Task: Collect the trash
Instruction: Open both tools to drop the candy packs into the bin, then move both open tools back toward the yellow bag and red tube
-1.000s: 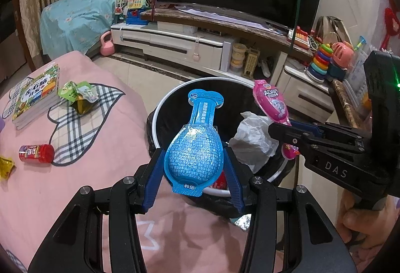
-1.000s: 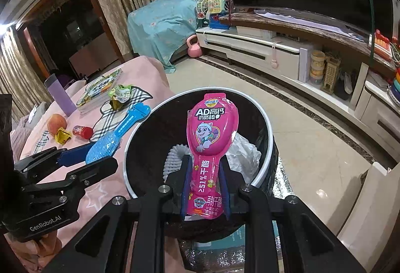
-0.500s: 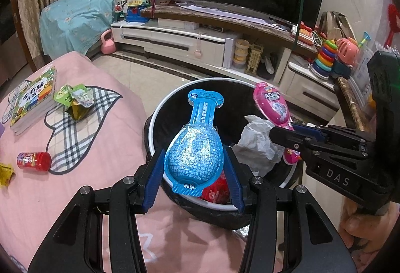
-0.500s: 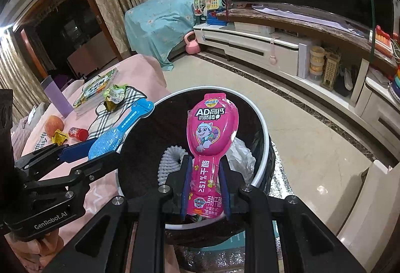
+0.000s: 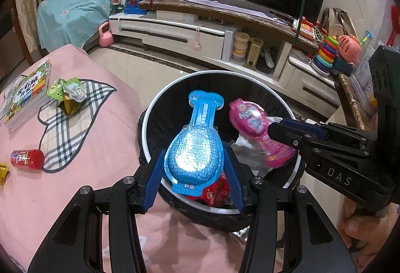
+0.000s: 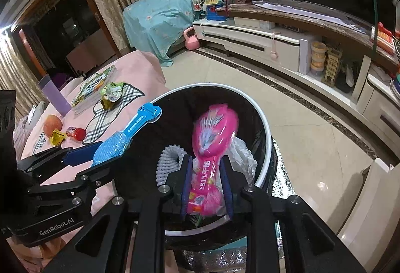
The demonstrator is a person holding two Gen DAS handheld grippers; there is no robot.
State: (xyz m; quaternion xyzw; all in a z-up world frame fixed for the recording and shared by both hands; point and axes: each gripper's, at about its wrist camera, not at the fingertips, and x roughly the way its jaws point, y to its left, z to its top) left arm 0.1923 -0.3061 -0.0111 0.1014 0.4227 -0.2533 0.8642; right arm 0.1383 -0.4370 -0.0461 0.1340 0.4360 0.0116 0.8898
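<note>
Pink packet slipping from the opening right tongs over the bin.
Left tongs grip the blue packet; next they likely release it too.

My right gripper jaws are opening; pink packet now blurred, tipped toward the bin.

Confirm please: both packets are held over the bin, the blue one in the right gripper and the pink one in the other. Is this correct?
Not quite. The blue packet sits in the left gripper, as the left wrist view shows; the pink packet is in the right gripper, whose jaws are opening around it. Both are over the bin.
</note>
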